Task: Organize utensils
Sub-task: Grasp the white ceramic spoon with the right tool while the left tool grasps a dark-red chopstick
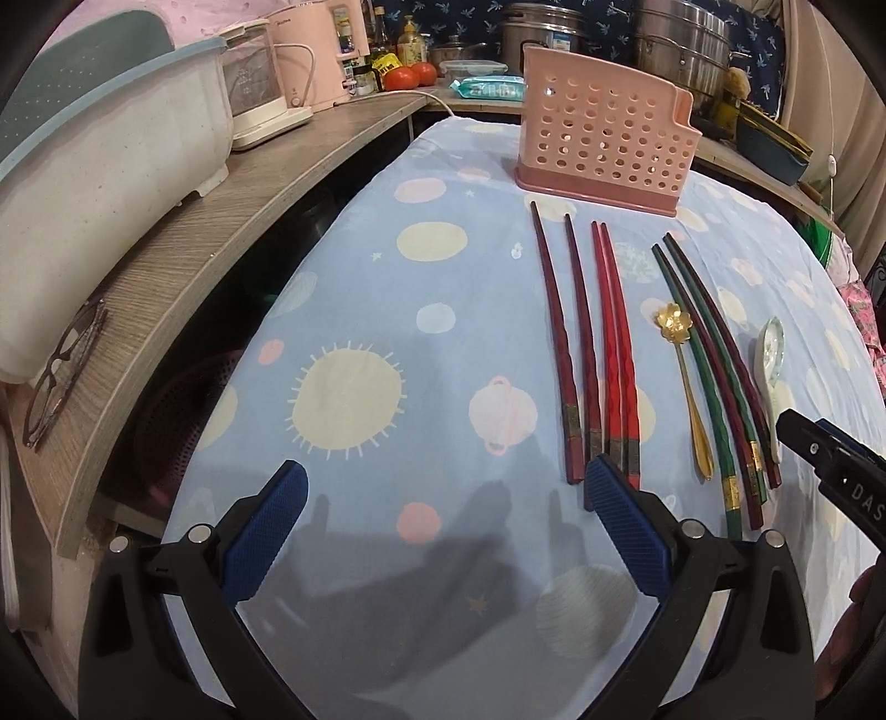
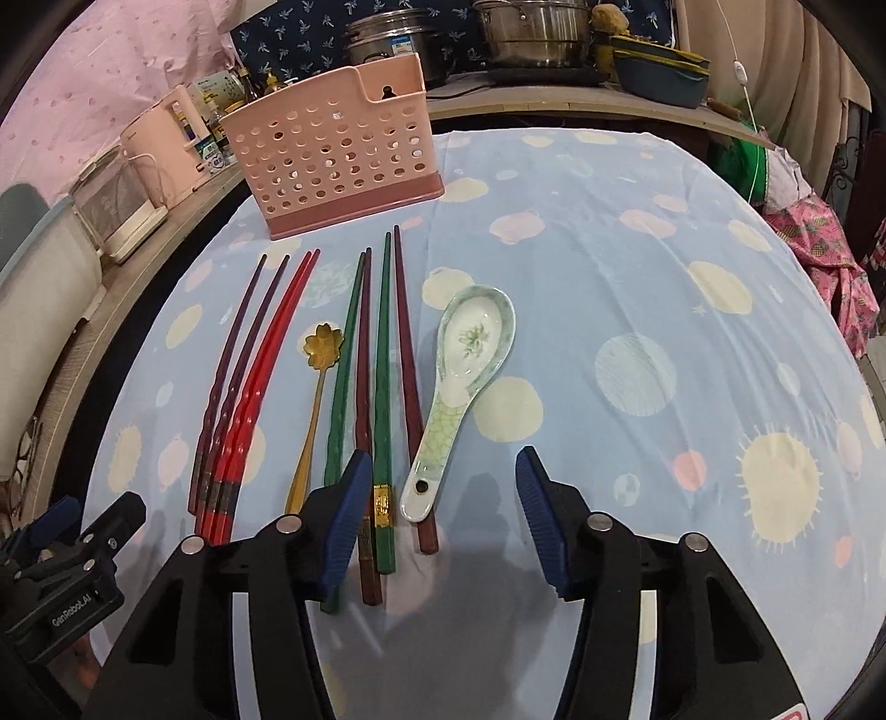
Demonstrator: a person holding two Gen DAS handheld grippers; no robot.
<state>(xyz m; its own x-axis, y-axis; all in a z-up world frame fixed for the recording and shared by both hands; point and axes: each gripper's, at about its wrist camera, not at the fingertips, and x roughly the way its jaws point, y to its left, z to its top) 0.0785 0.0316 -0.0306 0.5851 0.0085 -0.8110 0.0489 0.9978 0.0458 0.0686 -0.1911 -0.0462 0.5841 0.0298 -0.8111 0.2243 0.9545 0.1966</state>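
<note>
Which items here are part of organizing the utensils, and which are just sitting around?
Part of the job:
- pink holder
- chopsticks
- gold spoon
- ceramic spoon

Just lying about:
- glasses
- tomatoes
- steel pots
- pink kettle

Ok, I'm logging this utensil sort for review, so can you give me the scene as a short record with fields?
surface: table under a pale blue cloth with sun and planet prints
holder: pink perforated plastic utensil basket, upright at the far end; what it holds cannot be seen
chopsticks: eight, dark red, bright red and green, lying side by side
spoons: gold flower-bowl spoon; white-green ceramic soup spoon
left gripper: open, empty
right gripper: open, over the chopstick and ceramic spoon handles, holding nothing
</note>
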